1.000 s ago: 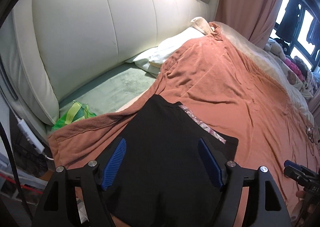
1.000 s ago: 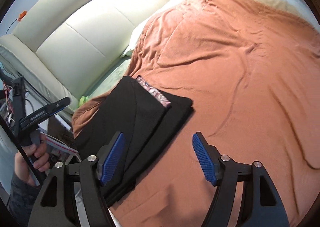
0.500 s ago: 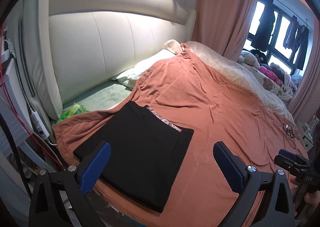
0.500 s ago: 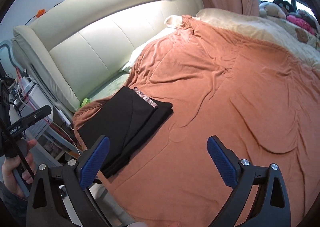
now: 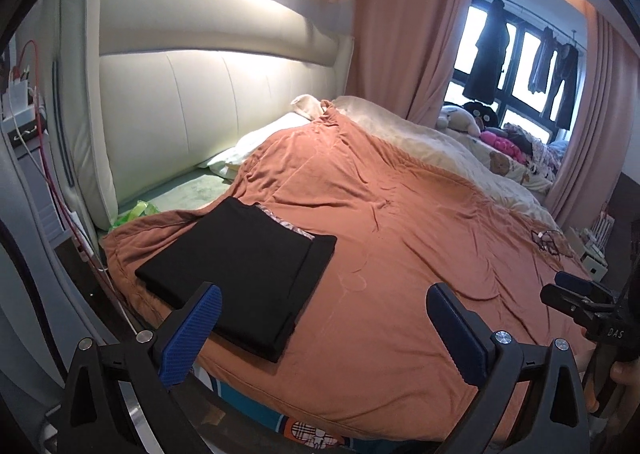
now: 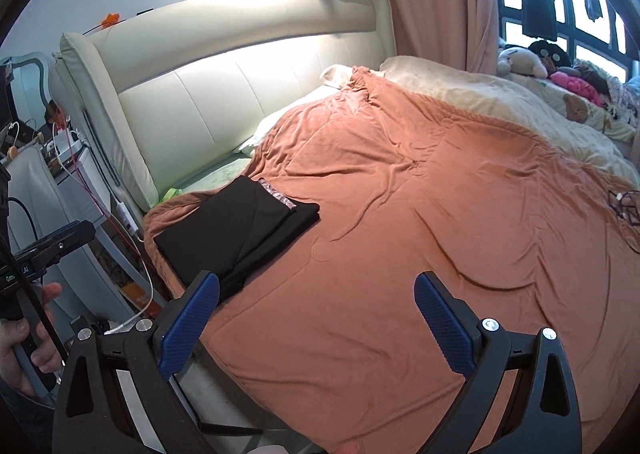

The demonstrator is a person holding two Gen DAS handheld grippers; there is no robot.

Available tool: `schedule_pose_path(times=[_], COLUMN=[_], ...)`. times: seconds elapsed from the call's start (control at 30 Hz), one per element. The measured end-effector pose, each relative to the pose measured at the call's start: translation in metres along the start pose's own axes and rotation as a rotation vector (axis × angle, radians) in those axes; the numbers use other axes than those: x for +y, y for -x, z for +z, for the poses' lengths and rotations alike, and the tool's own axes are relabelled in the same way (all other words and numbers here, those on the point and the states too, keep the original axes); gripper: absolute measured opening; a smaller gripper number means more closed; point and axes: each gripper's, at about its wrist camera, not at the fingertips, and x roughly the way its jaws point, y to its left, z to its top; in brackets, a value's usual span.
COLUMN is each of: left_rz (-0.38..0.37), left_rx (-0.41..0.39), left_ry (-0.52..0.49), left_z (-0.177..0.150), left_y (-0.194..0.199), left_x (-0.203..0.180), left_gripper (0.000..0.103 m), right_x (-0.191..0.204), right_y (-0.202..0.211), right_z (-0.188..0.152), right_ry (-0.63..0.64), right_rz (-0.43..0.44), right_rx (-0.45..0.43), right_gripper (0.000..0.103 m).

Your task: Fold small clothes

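Note:
A folded black garment (image 5: 240, 266) (image 6: 236, 234) with a patterned strip along its far edge lies flat on the near left corner of the orange blanket (image 5: 400, 234) (image 6: 420, 214). My left gripper (image 5: 324, 310) hangs above the bed's near edge, open wide, nothing between its blue pads; its left pad overlaps the garment's near edge in the picture only. My right gripper (image 6: 316, 302) is open too, empty, over the blanket to the right of the garment. Each gripper shows at the edge of the other's view.
A cream padded headboard (image 5: 200, 102) runs along the left. A white pillow (image 5: 256, 142) and a cream duvet (image 5: 440, 142) lie beyond the blanket. Soft toys (image 6: 532, 58) sit by the window. A bedside unit with cables (image 6: 72, 158) stands left of the bed. A person's hand (image 6: 24, 338) holds the left gripper.
Both grippers have pulled back and up from the folded garment and opened wider. The garment now lies alone on the blanket, farther off in both views.

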Motion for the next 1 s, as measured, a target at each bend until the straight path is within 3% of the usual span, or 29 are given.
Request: schedule_pose_path(times=[0.4,0.67,1.0], left_rz=[-0.074,-0.120,-0.163], left_rx=[-0.037,-0.064,-0.090], left_ry=[-0.092,-0.118,-0.168], left_z=[-0.060,-0.103,-0.149], left_y=[0.063,0.106,0.149], left_x=[-0.050,-0.077,-0.103], left_gripper=[0.103,0.103,0.103], right_x=[-0.001,0.008,0.032], right_y=[0.084,0.144,0.191], right_z=[-0.078,-0.131,-0.189], right_ry=[-0.051,-0.017,-0.025], right_rz=[-0.081,-0.194,-0.225], right_rx=[-0.050,-0.090,-0.131], right_gripper=[0.098,0.098,0.098])
